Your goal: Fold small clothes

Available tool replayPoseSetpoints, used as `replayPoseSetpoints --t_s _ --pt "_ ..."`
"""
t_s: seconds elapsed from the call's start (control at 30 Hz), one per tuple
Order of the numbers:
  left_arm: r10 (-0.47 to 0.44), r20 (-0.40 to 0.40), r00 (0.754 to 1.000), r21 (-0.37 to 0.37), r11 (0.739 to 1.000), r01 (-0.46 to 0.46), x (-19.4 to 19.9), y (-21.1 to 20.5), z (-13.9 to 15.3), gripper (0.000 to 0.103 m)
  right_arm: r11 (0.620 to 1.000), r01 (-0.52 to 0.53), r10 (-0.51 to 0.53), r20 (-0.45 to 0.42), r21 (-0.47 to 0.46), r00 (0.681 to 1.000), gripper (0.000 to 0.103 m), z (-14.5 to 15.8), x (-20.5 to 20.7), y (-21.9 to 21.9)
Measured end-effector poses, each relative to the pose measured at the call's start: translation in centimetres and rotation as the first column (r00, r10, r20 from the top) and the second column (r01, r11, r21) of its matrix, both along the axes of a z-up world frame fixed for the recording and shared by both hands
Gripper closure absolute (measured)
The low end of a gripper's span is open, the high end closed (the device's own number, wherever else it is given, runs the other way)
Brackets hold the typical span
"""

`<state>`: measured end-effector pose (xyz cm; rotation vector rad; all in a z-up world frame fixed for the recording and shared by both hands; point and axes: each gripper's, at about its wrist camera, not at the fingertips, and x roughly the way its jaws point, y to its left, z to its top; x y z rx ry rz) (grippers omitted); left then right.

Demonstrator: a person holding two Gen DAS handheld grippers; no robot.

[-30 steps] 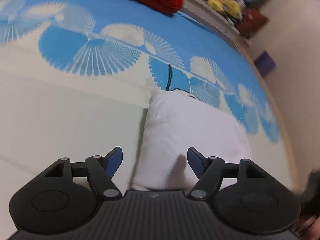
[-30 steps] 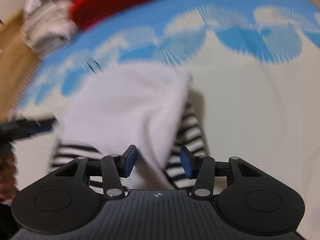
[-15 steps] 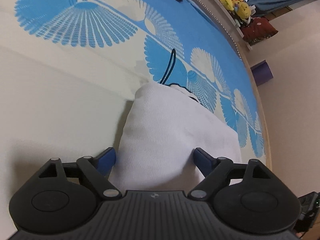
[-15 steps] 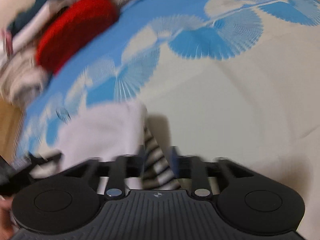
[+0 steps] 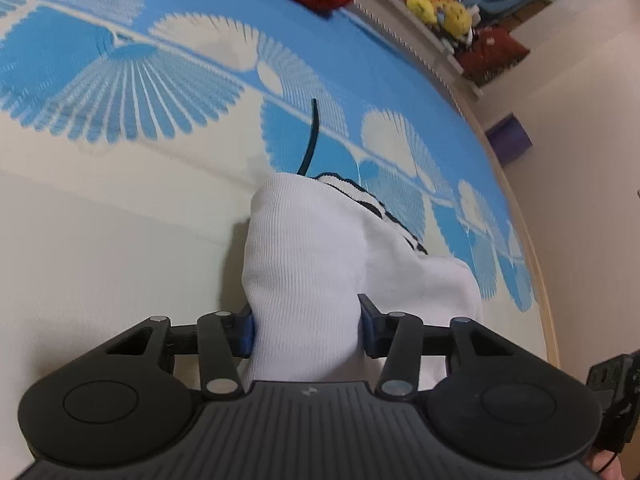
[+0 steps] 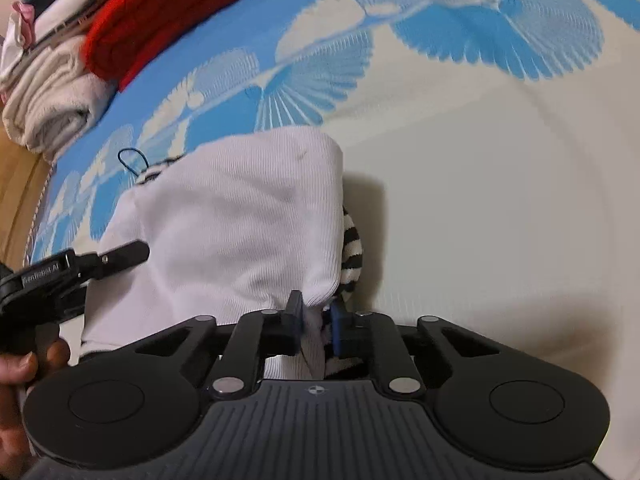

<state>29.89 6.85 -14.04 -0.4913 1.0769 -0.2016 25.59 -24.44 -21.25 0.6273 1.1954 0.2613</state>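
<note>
white ribbed garment (image 6: 240, 216) lying over black-striped piece (image 6: 352, 248) | both jaws closing, gripping its near edge | cream bedspread (image 6: 500, 200) lying bare alongside

Black left gripper (image 5: 306, 330) showing blue pads (image 5: 245, 330), round silver screws shining, right gripper (image 6: 316, 326) looking the same, maybe white lettering showing

Bare cream bedspread (image 6: 500, 200) lies open to the right of the right gripper (image 6: 316, 322) and to the left of the left gripper (image 5: 306, 330). Between the two, the white garment (image 5: 312, 264) fills the gap. Ahead and left of the right gripper: red knit (image 6: 160, 20) and rolled cream towel (image 6: 48, 108) block the bed edge.
</note>
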Motion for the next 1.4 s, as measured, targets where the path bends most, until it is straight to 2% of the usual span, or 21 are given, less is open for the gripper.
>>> replayPoseSetpoints --t_s 0.13,0.23,0.3,0.37,0.43,0.53,0.6,0.63,0.67,0.7,0.73,0.8,0.83,0.87,0.9,0.97,1.0,1.1,1.17,1.3,1.4 --pt "0.035 -0.007 0.999 -0.014 0.999 -0.035 0.4 1.0 0.1 0.048 0.999 0.045 -0.043 0.105 -0.015 0.994 0.091 1.2 0.6 0.2" --pt "0.051 -0.011 0.999 0.011 0.999 -0.051 0.4 1.6 0.8 0.036 0.997 0.036 -0.026 0.135 -0.070 0.990 0.088 1.5 1.0 0.8" --pt "0.045 0.010 0.999 0.056 0.997 -0.046 0.3 2.0 1.8 0.032 0.995 0.041 -0.032 0.106 -0.087 0.994 0.073 1.2 1.3 0.9" --pt "0.027 0.056 0.998 0.119 0.992 -0.033 -0.2 2.4 3.5 0.032 0.991 0.049 -0.037 0.094 -0.122 0.995 0.063 1.4 1.0 0.7" --pt "-0.030 0.128 0.991 0.197 0.980 0.004 -1.2 2.3 5.7 0.032 0.987 0.067 -0.052 0.102 -0.147 0.993 0.062 1.9 0.4 0.1" --pt "-0.171 0.214 0.962 0.251 0.961 0.115 -3.3 1.6 8.3 0.032 0.975 0.083 -0.048 0.173 -0.205 0.984 0.062 3.8 -1.0 -0.6" --pt "-0.309 0.178 0.934 0.308 0.919 0.245 -4.4 0.3 7.9 0.026 0.979 0.046 0.006 0.249 -0.199 0.968 0.062 5.3 -2.1 -0.6" --pt "-0.369 0.111 0.923 0.360 0.880 0.309 -4.8 -0.5 6.7 0.026 0.980 0.011 0.044 0.275 -0.197 0.961 0.062 5.7 -2.5 -0.4" --pt "-0.413 0.037 0.910 0.442 0.823 0.356 -5.3 -1.3 5.3 0.024 0.979 -0.034 0.091 0.281 -0.201 0.955 0.062 5.8 -2.8 0.0" --pt "-0.426 0.025 0.904 0.512 0.782 0.355 -5.9 -1.7 4.7 0.023 0.972 -0.097 0.150 0.250 -0.214 0.957 0.061 5.2 -2.9 0.7" --pt "-0.419 0.041 0.907 0.544 0.770 0.332 -6.3 -2.1 5.1 0.023 0.957 -0.170 0.213 0.172 -0.237 0.962 0.061 4.0 -2.9 1.6" --pt "-0.360 0.093 0.928 0.549 0.796 0.254 -7.0 -2.2 7.4 0.021 0.888 -0.269 0.301 0.029 -0.373 0.953 0.061 1.8 -3.4 2.8" --pt "-0.337 0.125 0.933 0.552 0.805 0.216 -7.6 -2.3 8.6 0.017 0.857 -0.265 0.305 0.021 -0.441 0.952 0.061 1.8 -3.8 2.9" --pt "-0.314 0.160 0.936 0.561 0.809 0.175 -8.4 -2.5 10.0 0.009 0.848 -0.235 0.290 0.045 -0.475 0.956 0.061 2.5 -4.1 2.7" --pt "-0.295 0.193 0.936 0.573 0.808 0.136 -9.3 -2.6 11.3 0.002 0.861 -0.181 0.256 0.097 -0.475 0.962 0.061 3.9 -4.5 2.0" --pt "-0.285 0.257 0.923 0.602 0.794 0.078 -11.8 -3.3 13.7 0.000 0.908 -0.076 0.179 0.220 -0.412 0.959 0.059 7.3 -5.9 0.5" --pt "-0.295 0.277 0.914 0.613 0.787 0.068 -13.0 -3.8 14.5 0.000 0.916 -0.024 0.143 0.270 -0.399 0.952 0.050 8.8 -6.8 0.1" --pt "-0.294 0.336 0.895 0.631 0.776 0.019 -17.5 -5.6 16.4 0.000 0.920 0.086 0.076 0.389 -0.383 0.918 0.028 12.5 -10.6 -0.4" --pt "-0.274 0.367 0.889 0.621 0.784 -0.015 -20.2 -6.9 17.3 0.000 0.921 0.113 0.068 0.439 -0.372 0.896 0.025 14.0 -13.1 -0.2" --pt "-0.229 0.372 0.900 0.589 0.808 -0.038 -25.2 -8.7 17.5 0.000 0.912 0.180 0.030 0.496 -0.369 0.868 0.016 15.9 -18.6 0.4" --pt "-0.158 0.329 0.931 0.583 0.809 -0.069 -27.8 -9.8 15.9 0.000 0.905 0.203 0.029 0.531 -0.374 0.847 0.009 16.8 -21.5 1.2"
